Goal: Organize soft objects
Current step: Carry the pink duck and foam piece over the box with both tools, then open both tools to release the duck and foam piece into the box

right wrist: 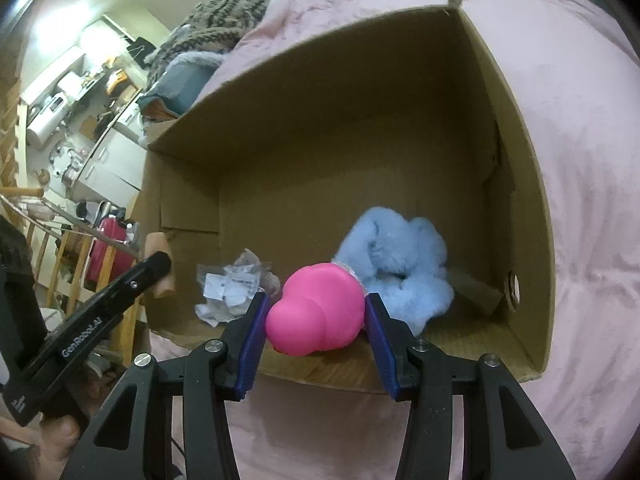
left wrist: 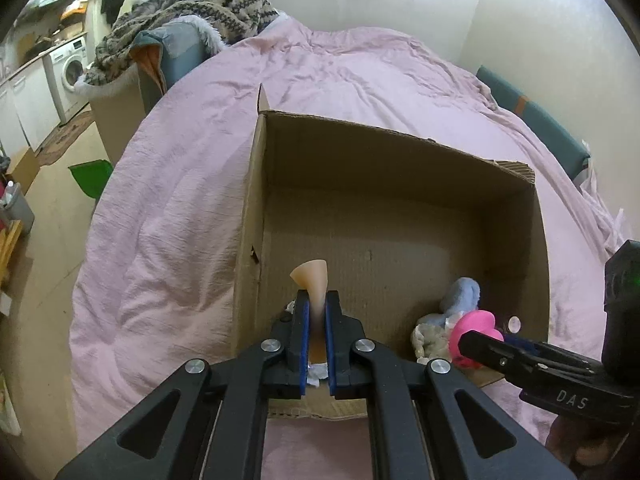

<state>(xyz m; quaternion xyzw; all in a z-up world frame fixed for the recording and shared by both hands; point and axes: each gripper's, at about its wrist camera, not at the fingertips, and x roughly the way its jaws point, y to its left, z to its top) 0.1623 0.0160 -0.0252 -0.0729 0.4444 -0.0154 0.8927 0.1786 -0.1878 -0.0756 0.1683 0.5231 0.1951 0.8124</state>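
Closest to my left wrist camera, at six o'clock, my left gripper [left wrist: 316,320] is pinched nearly closed on a peach-coloured soft piece [left wrist: 312,280], whose flared end sticks up past the blue pads [left wrist: 305,332]. It hangs over the near left part of the cardboard box [left wrist: 392,152], which sits on the pink bedspread [left wrist: 168,208]. Under the pads, a scrap of crumpled white wrapping [left wrist: 316,372] shows on the box floor.

Moving toward three o'clock in that view, a pale blue plush toy [left wrist: 462,296] lies in the near right corner of the box, with a whitish fuzzy bundle [left wrist: 430,340] just beside it. My right gripper [left wrist: 476,342] comes in from four o'clock with the pink rubbery toy [left wrist: 476,328].

From the right wrist camera, my left gripper [right wrist: 160,264] reaches in at nine o'clock with the peach piece [right wrist: 158,244] at its tip, at the box's left wall. Next along, the crumpled wrapping [right wrist: 232,288] lies on the box floor. At centre, my right gripper [right wrist: 316,316] stands about half open, its blue pads [right wrist: 252,332] pressed against both sides of the pink toy [right wrist: 316,312], which sits at the near edge of the box [right wrist: 520,168]. Just behind it, toward one o'clock, the blue plush [right wrist: 400,264] rests touching the pink toy. The bedspread [right wrist: 592,200] fills the right side.
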